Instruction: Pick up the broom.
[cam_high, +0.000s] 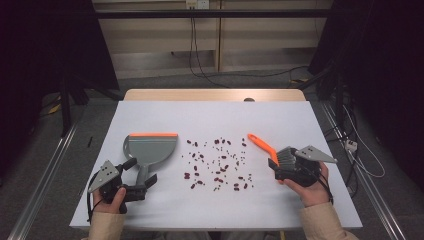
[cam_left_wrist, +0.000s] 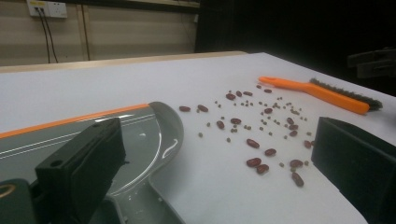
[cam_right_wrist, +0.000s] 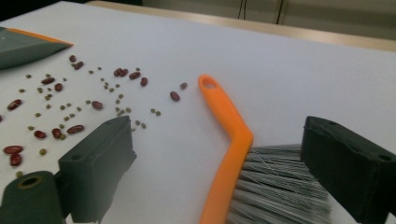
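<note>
Both grippers gape wide: right gripper (cam_right_wrist: 219, 163) straddles the bristly orange brush (cam_right_wrist: 233, 154), left gripper (cam_left_wrist: 224, 172) the glossy grey dustpan (cam_left_wrist: 140, 140).

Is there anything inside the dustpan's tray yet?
The dustpan tray looks empty and glossy grey in the left gripper view; the beans all lie on the table. The left tool hides part of the tray.

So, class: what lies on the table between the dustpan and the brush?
Scattered red beans and small green ones, between dustpan and brush, in the high view.
</note>
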